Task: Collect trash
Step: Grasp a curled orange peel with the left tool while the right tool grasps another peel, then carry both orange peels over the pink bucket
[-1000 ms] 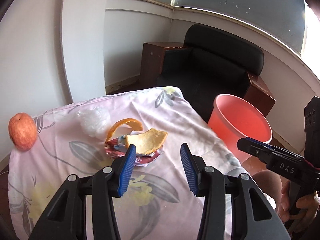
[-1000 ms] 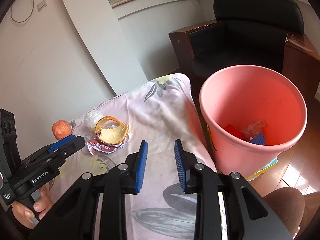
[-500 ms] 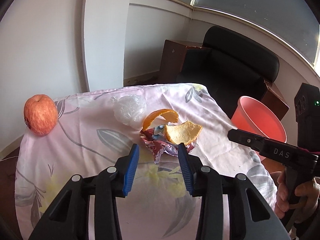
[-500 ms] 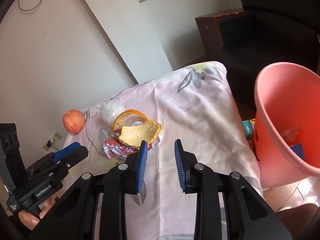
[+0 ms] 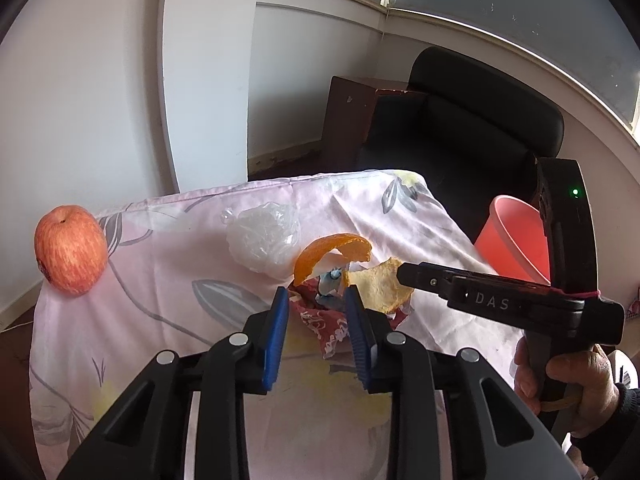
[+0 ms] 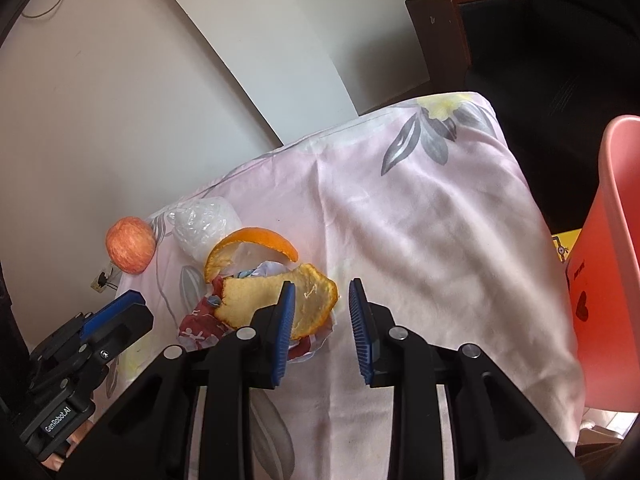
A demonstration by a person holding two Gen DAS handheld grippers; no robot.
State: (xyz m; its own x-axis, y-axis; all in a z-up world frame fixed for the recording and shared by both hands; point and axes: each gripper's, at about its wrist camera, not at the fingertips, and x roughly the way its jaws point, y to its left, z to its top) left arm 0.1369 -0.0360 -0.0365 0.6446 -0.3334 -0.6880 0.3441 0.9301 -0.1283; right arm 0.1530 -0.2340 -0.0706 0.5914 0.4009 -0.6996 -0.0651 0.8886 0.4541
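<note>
Both grippers have closed in on the trash pile since a second ago; the pink bin (image 5: 516, 240), then big in the right wrist view, now sits at the frame edge. Left gripper (image 5: 318, 312) has also narrowed its gap.

Step in hand, as I judge it: approach to the next pick, nothing grasped yet. Left gripper fingers are spread partway, straddling the crumpled red wrapper (image 5: 320, 324) — wrapper lies between the blue pads, whether they touch it I cannot tell. Right gripper (image 6: 322, 304) is spread too, empty; its left finger overlaps the pale orange peel piece (image 6: 276, 300), so the peel is just beside and partly behind that finger, not between the two.

Pile layout: curled orange peel strip (image 5: 332, 252) arches over the wrapper, pale peel piece leans on the wrapper's right side, crumpled clear plastic (image 5: 264, 236) just behind, all on the floral cloth (image 6: 420, 220). Apple (image 5: 70, 250) stands well apart at the cloth's left edge, probably not trash.

Next move likely calls for: left pads squeeze onto the wrapper; right shifts left to get the pale peel between its fingers, then carry to the bin off the table's right side. Risk: peels resting on the wrapper may tumble when it lifts.
</note>
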